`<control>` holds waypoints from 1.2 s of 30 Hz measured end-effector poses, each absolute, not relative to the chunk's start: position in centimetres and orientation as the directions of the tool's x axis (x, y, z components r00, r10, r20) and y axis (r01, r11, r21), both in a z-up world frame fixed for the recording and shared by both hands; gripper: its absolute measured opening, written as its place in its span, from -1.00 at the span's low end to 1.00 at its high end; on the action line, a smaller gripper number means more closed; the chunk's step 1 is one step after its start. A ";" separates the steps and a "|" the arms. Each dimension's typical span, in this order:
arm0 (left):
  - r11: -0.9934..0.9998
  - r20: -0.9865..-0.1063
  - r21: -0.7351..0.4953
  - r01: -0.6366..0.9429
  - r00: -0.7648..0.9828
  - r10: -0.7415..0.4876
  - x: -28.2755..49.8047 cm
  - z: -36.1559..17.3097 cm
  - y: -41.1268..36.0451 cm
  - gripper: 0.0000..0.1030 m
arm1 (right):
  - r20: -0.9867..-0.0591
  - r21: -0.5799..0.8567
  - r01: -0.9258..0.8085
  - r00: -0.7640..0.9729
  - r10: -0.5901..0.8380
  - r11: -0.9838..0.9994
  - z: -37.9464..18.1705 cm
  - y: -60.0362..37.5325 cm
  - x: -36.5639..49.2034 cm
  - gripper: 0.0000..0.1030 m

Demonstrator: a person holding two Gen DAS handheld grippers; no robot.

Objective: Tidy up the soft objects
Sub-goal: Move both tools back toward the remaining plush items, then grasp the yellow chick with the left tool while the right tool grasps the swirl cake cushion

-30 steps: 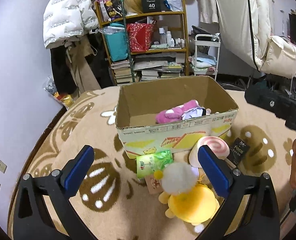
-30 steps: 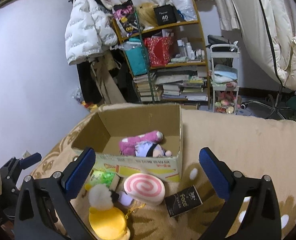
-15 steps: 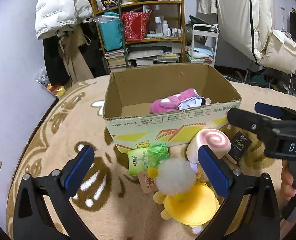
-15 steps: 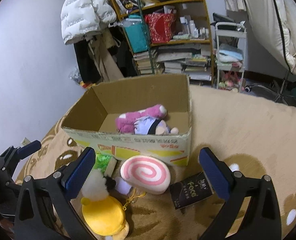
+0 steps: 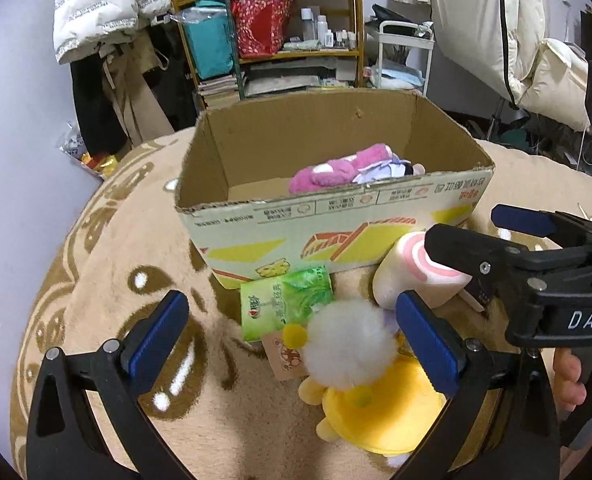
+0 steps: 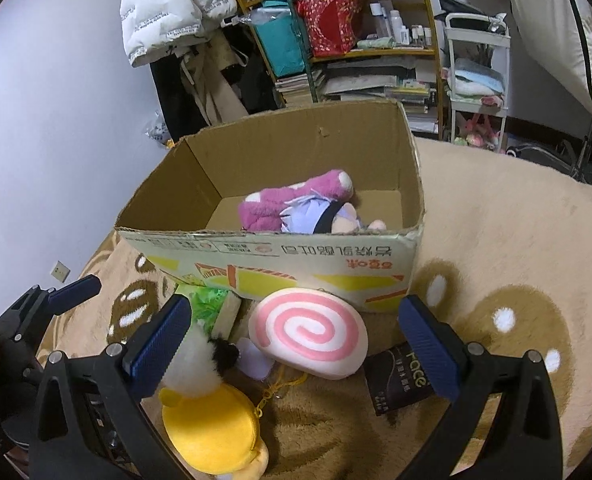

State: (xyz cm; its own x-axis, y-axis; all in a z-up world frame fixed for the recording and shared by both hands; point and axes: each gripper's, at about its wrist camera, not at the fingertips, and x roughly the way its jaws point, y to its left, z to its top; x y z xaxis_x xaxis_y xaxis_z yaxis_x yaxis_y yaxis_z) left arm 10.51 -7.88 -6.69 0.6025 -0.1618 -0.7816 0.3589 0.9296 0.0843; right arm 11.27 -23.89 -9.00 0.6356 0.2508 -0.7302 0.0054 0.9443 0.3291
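Wide apart and holding nothing, our left gripper [image 5: 296, 344] hangs over the rug in the left wrist view. Between its fingertips and toward five o'clock sits the yellow plush [image 5: 380, 416] with its white pompom [image 5: 352, 344], closest of all the loose soft things. At one o'clock from the jaws lies the pink swirl cushion [image 5: 412, 276], just beside the front wall of the cardboard box [image 5: 336, 216], which stands at twelve o'clock. Our right gripper [image 5: 472, 236] reaches in from three o'clock, its near finger crossing over the cushion; we cannot tell from here whether it touches. A green packet [image 5: 285, 300] lies against the box at eleven o'clock from the plush.

From the right wrist view, our right gripper [image 6: 296, 344] also stands fully open and empty, and the pink swirl cushion [image 6: 308, 332] lies right between the fingertips, spiral face up, its longer side running nine to three across the gap. The cardboard box [image 6: 279, 256] is at twelve o'clock with a pink plush [image 6: 291, 200] already inside. The yellow plush [image 6: 211, 428] lies at seven o'clock.

We judge the right hand nearer the cushion, the left nearer the yellow plush.
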 end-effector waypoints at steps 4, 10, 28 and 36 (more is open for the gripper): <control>0.924 -0.798 0.085 0.372 0.581 -0.160 10.7 -7.5 -8.4 0.99 | -0.738 0.361 0.016 0.616 0.275 0.932 -9.6 -23.9 12.0 1.00; 0.907 -0.825 0.101 0.408 0.544 -0.153 10.9 -8.7 -9.4 0.99 | -0.756 0.379 0.037 0.588 0.286 0.925 -10.8 -24.0 12.6 1.00; 0.906 -0.885 0.094 0.412 0.451 -0.113 12.0 -11.3 -9.7 0.55 | -0.820 0.397 0.085 0.479 0.312 0.914 -14.6 -24.2 14.2 0.96; 0.899 -0.911 0.010 0.437 0.375 -0.172 12.2 -11.7 -9.3 -0.27 | -0.837 0.355 0.047 0.460 0.295 0.934 -14.6 -23.0 14.0 0.43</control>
State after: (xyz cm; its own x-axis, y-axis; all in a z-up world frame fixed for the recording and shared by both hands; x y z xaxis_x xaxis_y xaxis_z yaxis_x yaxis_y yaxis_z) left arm 12.18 -9.28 -11.75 0.3746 -0.1716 -0.9112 0.4373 0.8993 0.0104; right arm 13.96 -23.04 -14.60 0.4605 0.2948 -0.8373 0.0473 0.9337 0.3548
